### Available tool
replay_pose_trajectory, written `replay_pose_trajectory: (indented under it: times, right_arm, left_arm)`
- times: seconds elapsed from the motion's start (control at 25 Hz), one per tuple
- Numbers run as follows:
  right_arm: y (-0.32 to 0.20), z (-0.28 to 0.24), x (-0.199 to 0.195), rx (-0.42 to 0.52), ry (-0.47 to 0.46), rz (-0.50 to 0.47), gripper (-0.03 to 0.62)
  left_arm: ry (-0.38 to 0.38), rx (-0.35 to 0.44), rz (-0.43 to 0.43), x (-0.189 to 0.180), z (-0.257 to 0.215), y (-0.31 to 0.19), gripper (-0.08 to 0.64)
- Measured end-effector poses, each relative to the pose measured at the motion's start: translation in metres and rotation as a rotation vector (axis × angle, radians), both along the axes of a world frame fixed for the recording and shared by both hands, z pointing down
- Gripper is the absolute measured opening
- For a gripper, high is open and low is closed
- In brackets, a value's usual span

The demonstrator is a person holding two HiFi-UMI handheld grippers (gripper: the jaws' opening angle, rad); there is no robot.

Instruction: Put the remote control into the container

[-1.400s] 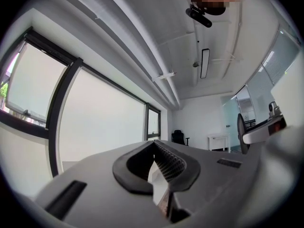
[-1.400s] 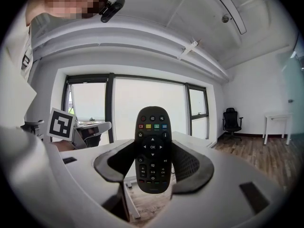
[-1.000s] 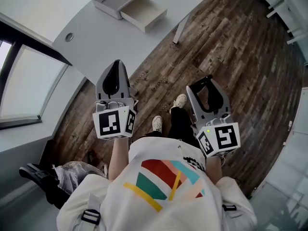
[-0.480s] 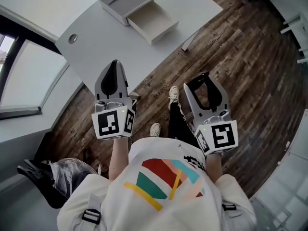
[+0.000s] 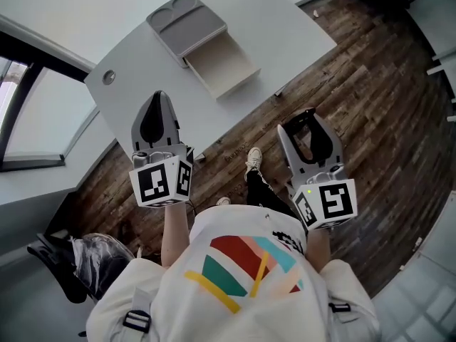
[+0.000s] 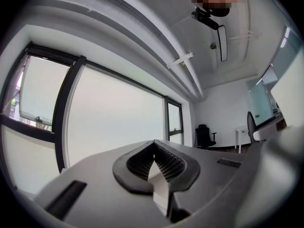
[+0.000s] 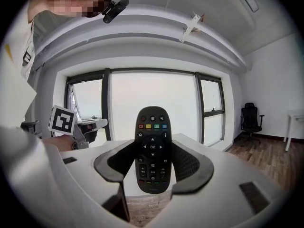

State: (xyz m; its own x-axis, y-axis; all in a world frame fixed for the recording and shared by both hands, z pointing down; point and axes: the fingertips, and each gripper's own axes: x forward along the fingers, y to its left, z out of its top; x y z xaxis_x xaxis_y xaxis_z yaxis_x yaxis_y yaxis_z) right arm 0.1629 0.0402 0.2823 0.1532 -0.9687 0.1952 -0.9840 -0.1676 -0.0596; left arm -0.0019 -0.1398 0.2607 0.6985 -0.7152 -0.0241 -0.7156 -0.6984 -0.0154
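white desk [image 5: 142, 84] at 12 o'clock, grey plastic container [image 5: 189, 23] on it, drawer out. right gripper [image 7: 152, 163] clamps black remote control [image 7: 152, 146], barely visible from above; left gripper [image 6: 154, 163] pinched closed, empty.

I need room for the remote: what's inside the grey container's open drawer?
The pale pulled-out drawer shows only its bare floor. Whatever lies further back under the grey plastic container top is covered.

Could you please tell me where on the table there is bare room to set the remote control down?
The open drawer of the grey container looks empty. The table is bare between the drawer and its right corner, and between the grommet hole and the container. The near edge is crowded by the left tongs.
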Motion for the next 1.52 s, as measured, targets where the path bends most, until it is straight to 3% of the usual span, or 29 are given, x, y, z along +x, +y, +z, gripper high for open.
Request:
replay_pose_trajectory:
  times: [0.4,0.68,0.88,1.08,1.28,1.52]
  right_arm:
    - [-0.035,0.0,0.075,0.05,-0.069,-0.064,0.244]
    - [-0.067,0.025,0.09,0.021,-0.138,-0.115,0.244]
    - [-0.096,0.028,0.096,-0.005,-0.131,-0.142,0.244]
    - [-0.137,0.012,0.107,-0.003,-0.107,-0.135,0.243]
    - [-0.185,-0.014,0.101,0.007,0.002,-0.235,0.244]
    - [-0.241,0.006,0.062,-0.087,-0.06,-0.428,0.243]
  left_arm:
    - [-0.047,0.069,-0.07,0.063,-0.029,-0.027,0.008]
    - [-0.116,0.047,-0.154,0.06,-0.015,-0.05,0.008]
    - [-0.071,0.049,-0.186,0.065,-0.015,-0.083,0.008]
    - [0.025,0.068,-0.195,0.079,-0.023,-0.116,0.008]
    - [0.082,0.043,-0.217,0.081,-0.025,-0.14,0.008]
    - [0.063,-0.024,-0.248,0.076,0.008,-0.149,0.008]
